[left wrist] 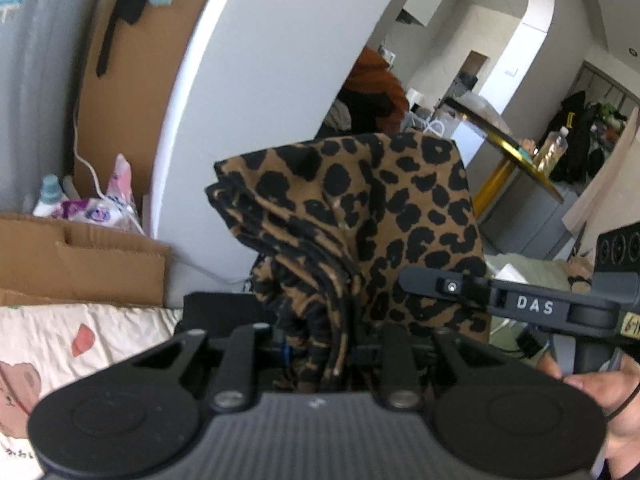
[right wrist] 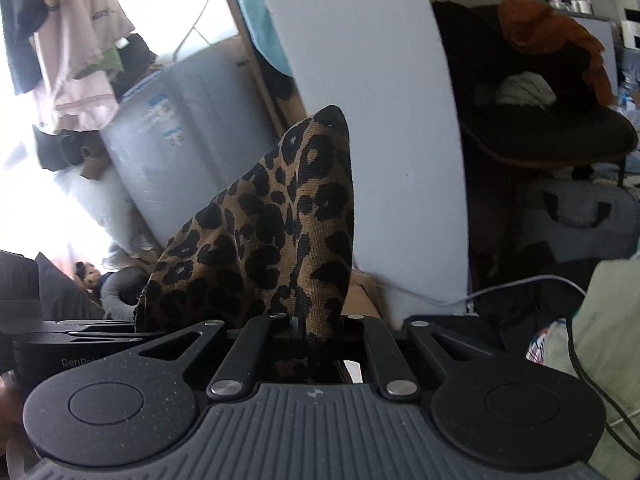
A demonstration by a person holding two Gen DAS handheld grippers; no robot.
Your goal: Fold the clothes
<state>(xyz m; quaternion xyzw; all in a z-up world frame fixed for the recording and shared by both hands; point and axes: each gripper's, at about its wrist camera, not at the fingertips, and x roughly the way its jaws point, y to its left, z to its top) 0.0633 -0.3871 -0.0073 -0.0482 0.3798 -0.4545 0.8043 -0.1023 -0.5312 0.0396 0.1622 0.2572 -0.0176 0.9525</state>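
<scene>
Left gripper [left wrist: 320, 344], frame centre bottom: fingers pinched on bunched leopard-print cloth [left wrist: 360, 216]; fingertips buried in folds, not visible. Cloth rises through frame centre, held in air, hiding room behind. Right gripper [left wrist: 520, 304] enters from right edge of left view, body cut off, tip against cloth.

Right view: right gripper [right wrist: 308, 332] clamped on cloth [right wrist: 272, 232] corner, peak standing up at centre; fingertips hidden under fabric. Cardboard box [left wrist: 80, 264] left, patterned sheet [left wrist: 80, 344] lower left, partly cut off.
</scene>
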